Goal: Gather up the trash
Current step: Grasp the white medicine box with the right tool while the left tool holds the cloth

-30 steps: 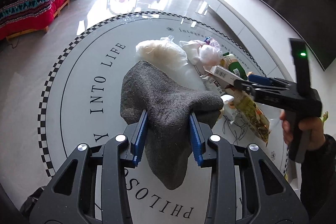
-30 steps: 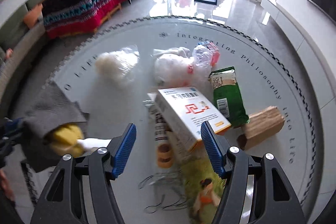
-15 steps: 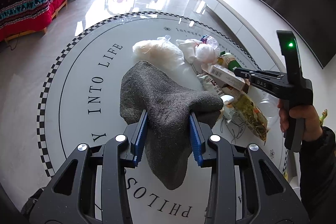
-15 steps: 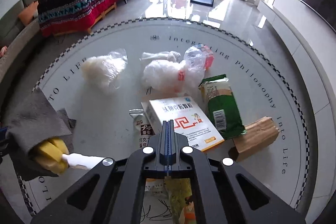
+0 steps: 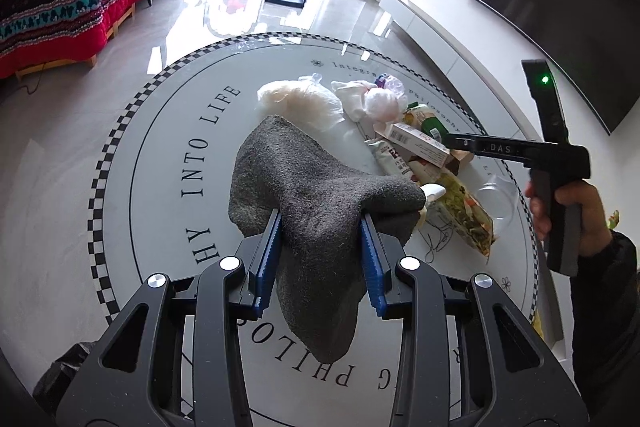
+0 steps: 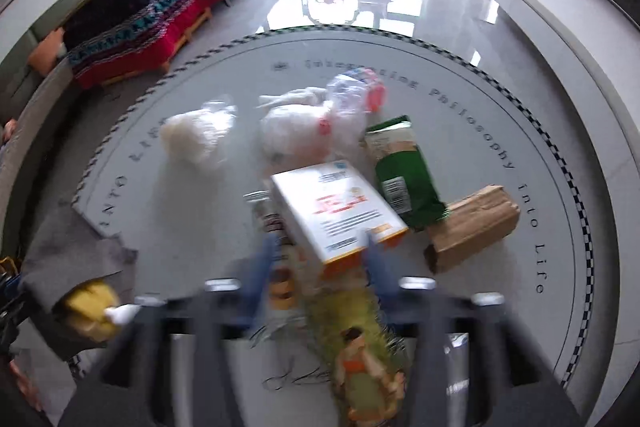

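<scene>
Trash lay heaped toward the 2 o'clock part of the round table (image 5: pixel 120 155) in the left wrist view. A white carton (image 6: pixel 336 211) rested on top of the heap, tilted, its long axis running from about 11 o'clock to 5 o'clock in the right wrist view, near end raised over the wrappers beneath. Just at its 3 o'clock side a green packet (image 6: pixel 404 179) lay flat, long axis nearly parallel, sealed end pointing to 12 o'clock. A crumpled brown paper bag (image 6: pixel 472 227) sat touching the packet's near corner, lengthwise across from 8 to 2 o'clock. Two clear bags with white filling (image 6: pixel 196 139) sat farther off at 11 and 12 o'clock. A yellow-green wrapper (image 6: pixel 356 347) stretched toward 6 o'clock.

The right gripper (image 6: pixel 316 275), blurred, had just been opening; its blue pads stood apart on either side of the carton's near end, and whether they touched it could not be told. The left gripper (image 5: pixel 322 259) was clenched on a grey cloth (image 5: pixel 312 195), which draped over both pads and hung down between them.
</scene>
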`<action>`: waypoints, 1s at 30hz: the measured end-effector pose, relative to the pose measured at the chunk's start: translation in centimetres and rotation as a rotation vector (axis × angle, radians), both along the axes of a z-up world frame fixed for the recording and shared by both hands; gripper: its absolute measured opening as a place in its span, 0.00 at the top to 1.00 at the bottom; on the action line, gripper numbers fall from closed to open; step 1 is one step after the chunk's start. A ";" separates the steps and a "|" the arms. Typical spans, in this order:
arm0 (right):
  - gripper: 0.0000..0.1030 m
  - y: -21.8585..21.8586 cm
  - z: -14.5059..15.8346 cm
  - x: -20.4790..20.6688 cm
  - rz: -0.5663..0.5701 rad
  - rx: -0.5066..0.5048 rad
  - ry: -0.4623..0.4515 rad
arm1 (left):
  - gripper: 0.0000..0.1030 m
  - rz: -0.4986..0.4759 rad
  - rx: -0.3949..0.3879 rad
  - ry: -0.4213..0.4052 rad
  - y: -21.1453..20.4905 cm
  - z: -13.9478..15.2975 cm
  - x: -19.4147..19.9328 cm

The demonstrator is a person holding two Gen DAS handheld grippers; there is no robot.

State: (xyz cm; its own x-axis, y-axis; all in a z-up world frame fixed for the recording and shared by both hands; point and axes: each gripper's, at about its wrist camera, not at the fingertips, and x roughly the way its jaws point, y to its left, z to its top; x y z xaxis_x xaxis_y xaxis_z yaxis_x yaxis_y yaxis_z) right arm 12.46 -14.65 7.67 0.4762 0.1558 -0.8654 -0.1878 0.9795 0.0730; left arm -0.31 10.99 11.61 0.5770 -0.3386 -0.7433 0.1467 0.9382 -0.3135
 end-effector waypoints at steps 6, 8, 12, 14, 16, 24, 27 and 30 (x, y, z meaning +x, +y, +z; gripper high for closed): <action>0.37 0.2 -1.8 2.4 0.044 -0.030 0.032 | 0.64 0.005 -0.001 0.014 0.3 -0.8 1.0; 0.35 0.8 -2.5 3.4 0.082 -0.051 0.052 | 0.64 0.004 0.001 0.017 0.3 -1.0 1.7; 0.31 1.5 -4.3 5.3 0.129 -0.101 0.105 | 0.64 0.001 0.007 0.023 0.0 -1.4 2.5; 0.28 1.5 -5.0 6.0 0.140 -0.084 0.130 | 0.64 -0.006 0.011 0.028 -0.1 -1.6 2.8; 0.25 1.4 -5.6 6.6 0.143 -0.062 0.150 | 0.64 -0.012 0.016 0.033 -0.3 -1.9 3.1; 0.61 1.8 -4.6 6.5 0.190 -0.023 0.139 | 0.64 -0.010 0.010 0.030 -0.4 -2.0 2.7; 0.75 2.2 -3.3 6.0 0.171 -0.048 0.116 | 0.64 -0.008 0.014 0.023 -0.4 -1.7 2.3; 0.78 2.0 -2.0 5.0 0.136 -0.074 0.079 | 0.64 -0.010 0.011 0.000 -0.4 -0.8 1.7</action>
State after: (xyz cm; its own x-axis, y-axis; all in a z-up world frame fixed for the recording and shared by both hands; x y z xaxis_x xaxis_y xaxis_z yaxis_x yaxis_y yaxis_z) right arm 17.51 -12.60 5.65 0.3846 0.1485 -0.9111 -0.3159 0.9486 0.0212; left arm 1.34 10.61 10.84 0.5735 -0.3367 -0.7468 0.1565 0.9399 -0.3036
